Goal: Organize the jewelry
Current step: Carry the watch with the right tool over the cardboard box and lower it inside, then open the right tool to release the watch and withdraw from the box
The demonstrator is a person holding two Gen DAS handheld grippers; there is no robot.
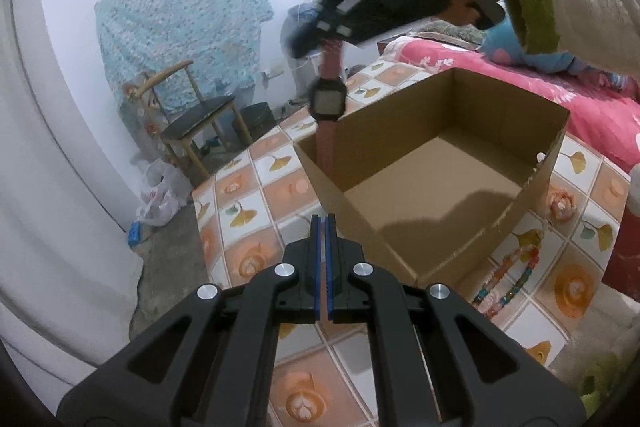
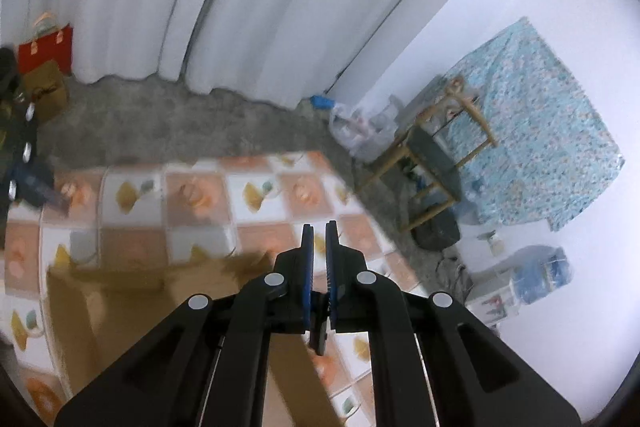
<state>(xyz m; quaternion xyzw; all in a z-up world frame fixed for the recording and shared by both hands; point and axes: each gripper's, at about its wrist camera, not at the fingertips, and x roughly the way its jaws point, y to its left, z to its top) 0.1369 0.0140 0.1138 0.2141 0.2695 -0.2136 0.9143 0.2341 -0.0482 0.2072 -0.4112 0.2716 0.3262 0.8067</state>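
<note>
My right gripper (image 1: 320, 47) pinches the pink strap of a digital wristwatch (image 1: 328, 98), its jaws closed on the band so the black square face dangles just above the far corner of the open cardboard box (image 1: 460, 163). In the right wrist view that gripper (image 2: 319, 267) shows a dark sliver of the watch caught low between its blue pads, though blur hides the rest. My left gripper (image 1: 323, 259) sits empty, jaws pressed together on nothing, hovering over the box's near wall.

The box stands on a tablecloth (image 1: 256, 211) printed with orange squares and ginkgo leaves, and appears bare inside. A beaded bracelet (image 1: 508, 275) in mixed colours lies on the cloth just beside the box's right corner, not yet put away. Beyond the box, a wooden chair (image 1: 196, 115) stands by the wall.

The lower strap hangs right along the box's edge. If I let go here, the watch may catch the rim and tumble outside onto the cloth. A grip this thin on a swinging strap could also slip early.
</note>
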